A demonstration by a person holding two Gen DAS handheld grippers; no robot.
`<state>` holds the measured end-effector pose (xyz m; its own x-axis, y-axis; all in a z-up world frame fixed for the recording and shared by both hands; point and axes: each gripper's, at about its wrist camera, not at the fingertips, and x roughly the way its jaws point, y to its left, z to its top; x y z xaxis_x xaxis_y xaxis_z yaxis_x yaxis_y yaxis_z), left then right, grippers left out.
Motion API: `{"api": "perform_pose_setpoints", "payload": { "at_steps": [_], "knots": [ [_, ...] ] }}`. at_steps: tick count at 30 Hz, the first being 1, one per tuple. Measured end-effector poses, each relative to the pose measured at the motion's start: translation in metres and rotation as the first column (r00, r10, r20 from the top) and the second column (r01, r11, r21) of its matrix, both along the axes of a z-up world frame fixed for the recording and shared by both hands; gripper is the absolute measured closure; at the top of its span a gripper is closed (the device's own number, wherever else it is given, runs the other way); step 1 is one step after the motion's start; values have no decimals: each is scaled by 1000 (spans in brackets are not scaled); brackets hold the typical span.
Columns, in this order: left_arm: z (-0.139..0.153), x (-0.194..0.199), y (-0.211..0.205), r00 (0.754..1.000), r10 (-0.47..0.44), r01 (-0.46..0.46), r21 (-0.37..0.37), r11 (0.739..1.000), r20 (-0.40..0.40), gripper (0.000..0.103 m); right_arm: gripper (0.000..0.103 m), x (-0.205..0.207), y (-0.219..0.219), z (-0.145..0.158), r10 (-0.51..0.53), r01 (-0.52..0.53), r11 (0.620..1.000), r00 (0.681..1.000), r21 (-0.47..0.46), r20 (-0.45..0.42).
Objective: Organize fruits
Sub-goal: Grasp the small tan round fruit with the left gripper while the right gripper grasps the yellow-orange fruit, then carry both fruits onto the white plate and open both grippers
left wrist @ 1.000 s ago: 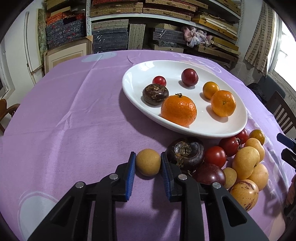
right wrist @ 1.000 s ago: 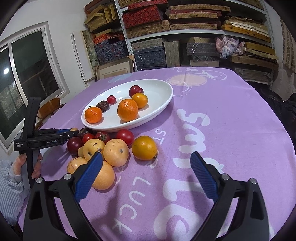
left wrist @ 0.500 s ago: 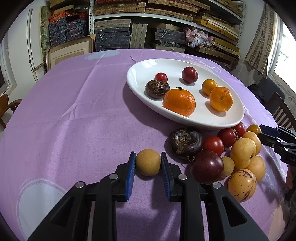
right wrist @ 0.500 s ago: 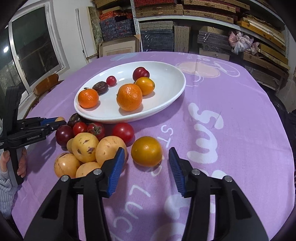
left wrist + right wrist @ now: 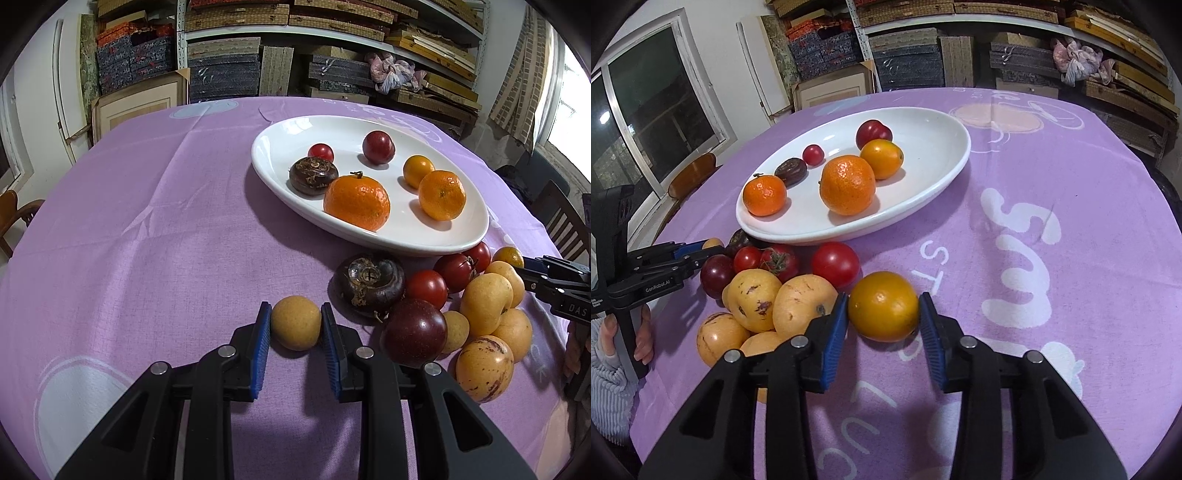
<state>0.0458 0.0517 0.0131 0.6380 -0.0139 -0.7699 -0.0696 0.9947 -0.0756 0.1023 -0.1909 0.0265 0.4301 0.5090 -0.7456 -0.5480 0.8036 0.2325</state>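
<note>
On the purple tablecloth (image 5: 1052,177), both grippers slant downward at fruit lying in front of the white oval plate (image 5: 369,236). The left gripper (image 5: 295,328) is clamped on a small tan round fruit (image 5: 295,322), its blue pads pressing both sides, just as a second ago. The right gripper (image 5: 882,317) has just been closing from wide open; its pads now touch either side of a deep-orange round fruit (image 5: 883,305), which rests on the cloth beside the pile of yellow fruit (image 5: 775,302) and tomatoes (image 5: 834,264). Neither fruit shows a clear long axis. The plate's long axis runs diagonally, away from the right gripper.
</note>
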Motion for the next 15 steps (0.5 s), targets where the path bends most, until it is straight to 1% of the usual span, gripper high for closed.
{"api": "perform_pose_setpoints", "payload": {
  "at_steps": [3,5,9,13,15],
  "knots": [
    [0,0,0,1000,-6,6,-18,1000,4,76,65,-2,0,1,1,-1,1000,1000,-4,7],
    [1,-1,-2,1000,-10,10,-14,1000,12,76,65,-6,0,2,1,-1,1000,1000,-5,14],
    [5,-4,-8,999,-17,17,13,1000,37,76,65,-12,0,5,0,1,1000,999,-9,38],
    [12,-7,-14,997,-16,12,55,998,74,76,65,-22,1,11,-2,3,1000,997,-13,72],
    [22,-8,-14,995,-12,7,50,999,96,76,65,-26,-1,20,-9,8,1000,996,6,92]
  ]
}}
